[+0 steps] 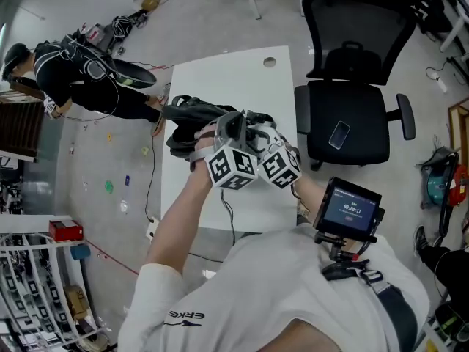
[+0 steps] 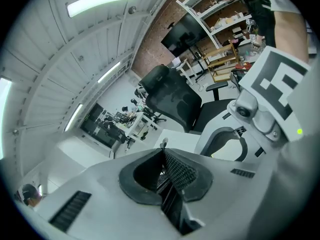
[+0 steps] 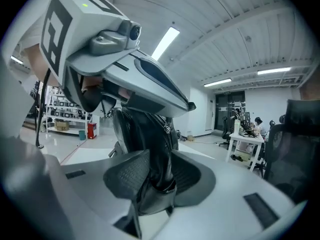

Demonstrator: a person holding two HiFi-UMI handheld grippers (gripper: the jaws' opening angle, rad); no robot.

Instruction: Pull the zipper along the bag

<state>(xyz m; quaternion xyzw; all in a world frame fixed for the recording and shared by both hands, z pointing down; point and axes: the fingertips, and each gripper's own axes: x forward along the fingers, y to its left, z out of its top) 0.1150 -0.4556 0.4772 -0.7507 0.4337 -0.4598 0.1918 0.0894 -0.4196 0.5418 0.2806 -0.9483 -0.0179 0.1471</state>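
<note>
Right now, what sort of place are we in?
Probably an office-style lab or workshop: there's a white desk, a black office chair beside it, and stocked shelving against a brick wall.

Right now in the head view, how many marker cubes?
2: left gripper's cube, right gripper's cube beside it, both over the black bag. None seems hidden.

Overhead, well above the left gripper [image 2: 164, 156], ceiling light strips [image 2: 102, 1] burn out to white. The room is bright and even, with soft shadows. Both gripper views bulge and darken at their round edges. Between the jaws of the right gripper [image 3: 157, 170], the black bag [image 3: 142, 129] looks soft, its detail lost in shade.
</note>
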